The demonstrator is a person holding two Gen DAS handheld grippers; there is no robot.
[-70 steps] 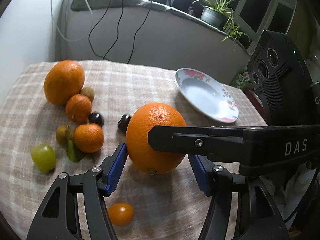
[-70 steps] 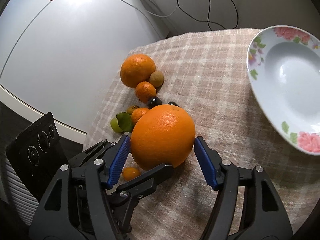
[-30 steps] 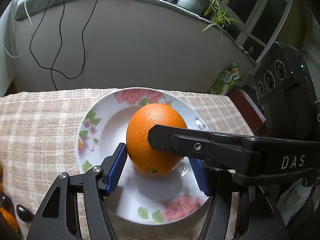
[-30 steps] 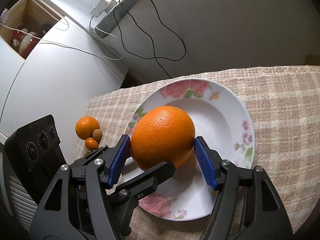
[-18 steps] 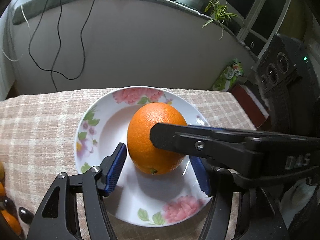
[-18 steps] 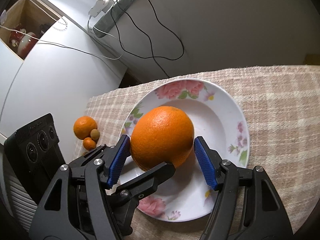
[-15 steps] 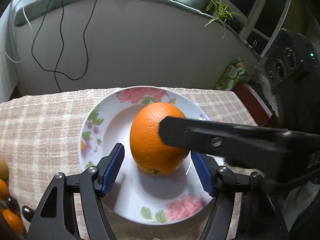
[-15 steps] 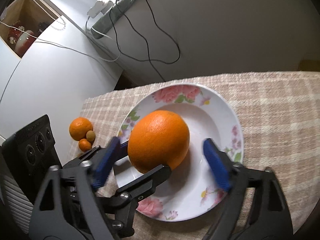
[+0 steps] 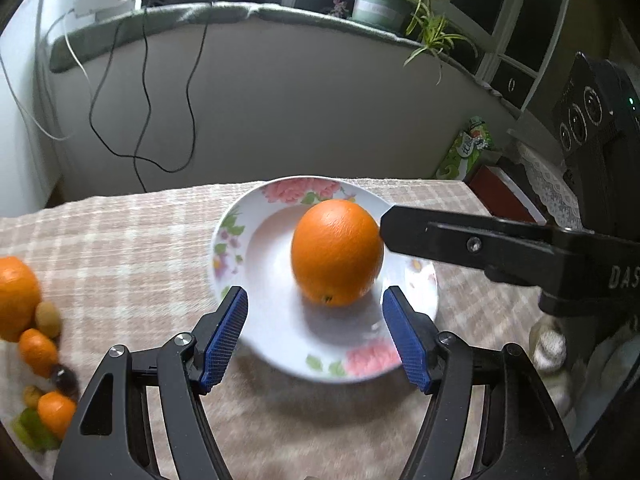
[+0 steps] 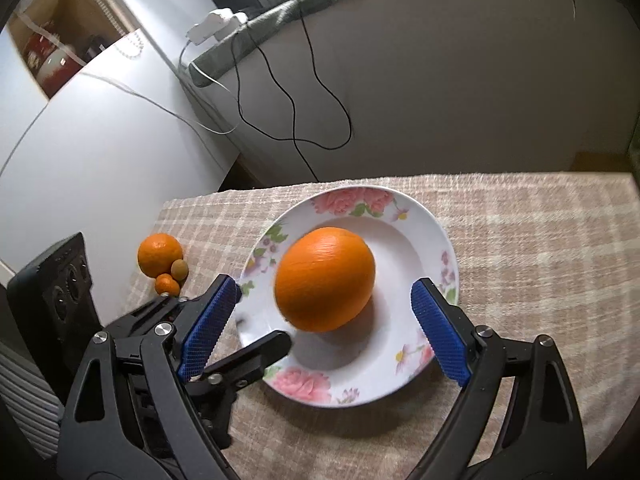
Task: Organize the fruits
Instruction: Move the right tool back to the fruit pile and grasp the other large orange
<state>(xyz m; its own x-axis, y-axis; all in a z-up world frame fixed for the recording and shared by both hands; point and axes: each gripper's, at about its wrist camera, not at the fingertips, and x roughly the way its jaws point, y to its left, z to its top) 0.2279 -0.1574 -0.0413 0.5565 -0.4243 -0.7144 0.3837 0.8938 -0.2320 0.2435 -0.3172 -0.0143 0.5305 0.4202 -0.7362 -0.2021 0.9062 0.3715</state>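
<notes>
A large orange (image 9: 336, 251) (image 10: 325, 278) lies in a white plate with pink flowers (image 9: 256, 312) (image 10: 416, 248) on the checked cloth. My left gripper (image 9: 315, 338) stands open, drawn back from the orange, its blue pads clear of the fruit. My right gripper (image 10: 325, 326) is open too, with its pads (image 10: 440, 330) wide of the orange on both sides. In the left wrist view a finger of the right gripper (image 9: 472, 242) reaches in from the right, beside the orange.
Other fruit lies in a loose group at the left: a second large orange (image 9: 16, 302) (image 10: 159, 254), small tangerines (image 9: 38, 350) (image 10: 167, 284), a brownish fruit (image 10: 180, 269), a dark one (image 9: 64, 376) and green pieces (image 9: 30, 436). Cables hang down the wall behind. The table edge runs behind the plate.
Both grippers have let go of the large orange, widened and pulled back and up. The orange now rests in the plate on its own.
</notes>
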